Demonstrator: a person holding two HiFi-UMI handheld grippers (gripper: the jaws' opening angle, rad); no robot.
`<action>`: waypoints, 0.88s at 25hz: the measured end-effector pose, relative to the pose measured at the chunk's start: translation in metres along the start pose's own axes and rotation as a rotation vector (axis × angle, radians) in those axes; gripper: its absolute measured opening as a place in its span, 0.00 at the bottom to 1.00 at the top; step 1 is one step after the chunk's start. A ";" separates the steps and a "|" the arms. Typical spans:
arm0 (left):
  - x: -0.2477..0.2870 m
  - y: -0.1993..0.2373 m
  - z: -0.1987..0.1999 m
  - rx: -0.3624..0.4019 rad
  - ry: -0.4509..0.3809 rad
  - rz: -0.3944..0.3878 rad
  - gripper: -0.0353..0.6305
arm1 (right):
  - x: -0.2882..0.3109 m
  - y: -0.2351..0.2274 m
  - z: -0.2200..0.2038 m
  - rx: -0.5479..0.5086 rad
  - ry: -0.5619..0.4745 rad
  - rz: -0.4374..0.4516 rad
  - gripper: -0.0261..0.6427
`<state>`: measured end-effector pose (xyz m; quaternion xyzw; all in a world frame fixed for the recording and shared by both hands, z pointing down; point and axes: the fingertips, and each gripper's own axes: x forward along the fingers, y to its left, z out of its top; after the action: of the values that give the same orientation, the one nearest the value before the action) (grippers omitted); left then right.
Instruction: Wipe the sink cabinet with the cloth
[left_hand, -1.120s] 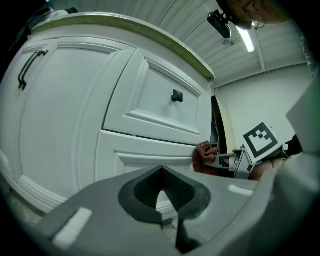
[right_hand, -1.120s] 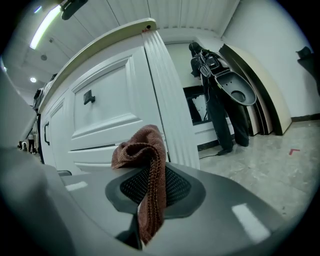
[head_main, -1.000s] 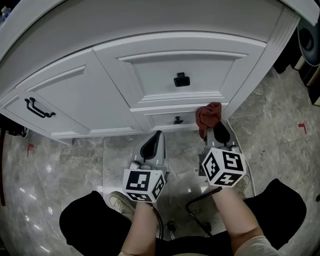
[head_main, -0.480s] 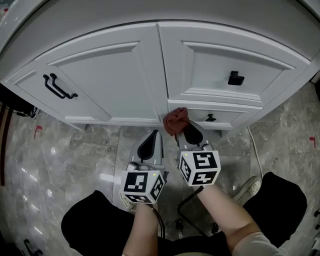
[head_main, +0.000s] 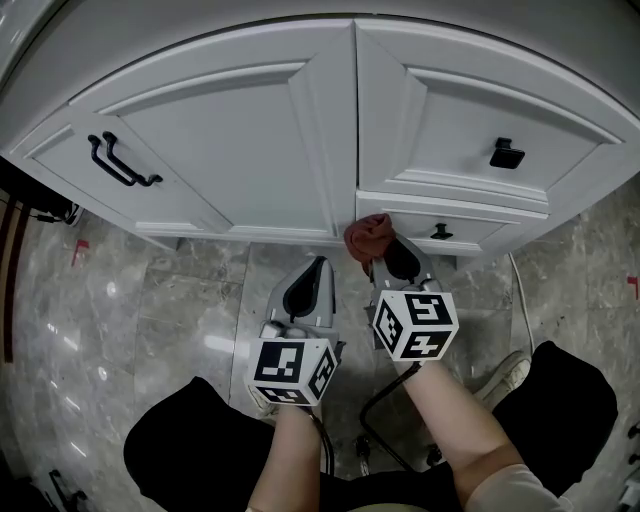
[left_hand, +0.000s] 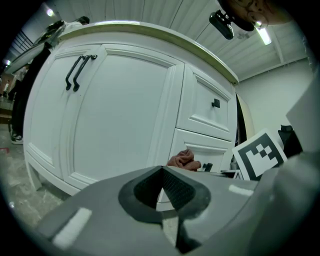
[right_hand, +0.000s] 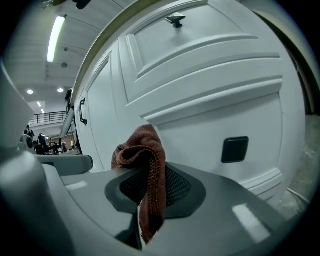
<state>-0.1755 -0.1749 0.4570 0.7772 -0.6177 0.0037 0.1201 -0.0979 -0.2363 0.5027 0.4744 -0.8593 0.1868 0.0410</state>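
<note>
Risk, cloth slip: my right gripper pinches only a narrow fold of the cloth, and a loose tail hangs below the fingers. I judge that a firm drag over the raised moulding could pull the fold free.
Risk, snag: the black knob of the lower drawer lies at 3 o'clock from the cloth. A stroke that way could catch the weave on it.
Risk, hard contact: the wad is small and my fingers sit close behind it. Pressing too far could bring grey plastic, not cloth, onto the white paint.
Right gripper, pose: forearm reaching forward and low, fingers aimed at 12 o'clock toward the sink cabinet, clenched on the cloth.
Left gripper, pose: my left gripper is held just beside the right one, at its 9 o'clock, a little short of the cabinet above the floor. Its fingers are pressed together on nothing, pointing at the door.
Cloth, location: at 11 o'clock of the right gripper, bunched where the door frame meets the left end of the lower drawer. It appears to touch the cabinet face there.
</note>
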 end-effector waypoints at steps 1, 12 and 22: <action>0.002 -0.003 -0.001 0.000 0.002 -0.006 0.05 | -0.002 -0.005 -0.002 0.017 0.004 -0.006 0.18; 0.021 -0.031 -0.005 0.008 0.016 -0.059 0.05 | -0.022 -0.063 -0.006 0.147 0.015 -0.117 0.17; 0.041 -0.077 -0.005 0.019 0.018 -0.139 0.05 | -0.061 -0.074 0.015 0.100 -0.017 -0.098 0.17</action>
<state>-0.0913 -0.1970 0.4537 0.8192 -0.5611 0.0083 0.1184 -0.0019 -0.2285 0.4940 0.5189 -0.8250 0.2230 0.0188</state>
